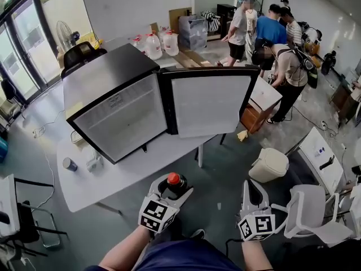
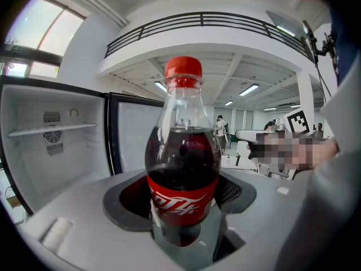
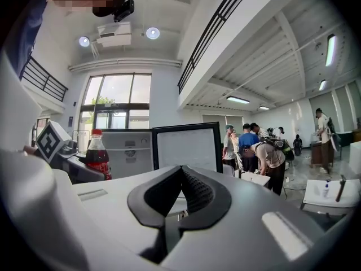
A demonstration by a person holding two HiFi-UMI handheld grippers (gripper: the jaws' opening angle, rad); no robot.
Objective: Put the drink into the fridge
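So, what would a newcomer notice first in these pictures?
The cola bottle with its red cap, upright in the shut left gripper. Ahead, on the white table, a fridge stands with its door wide open. People gather at the far right of the room.
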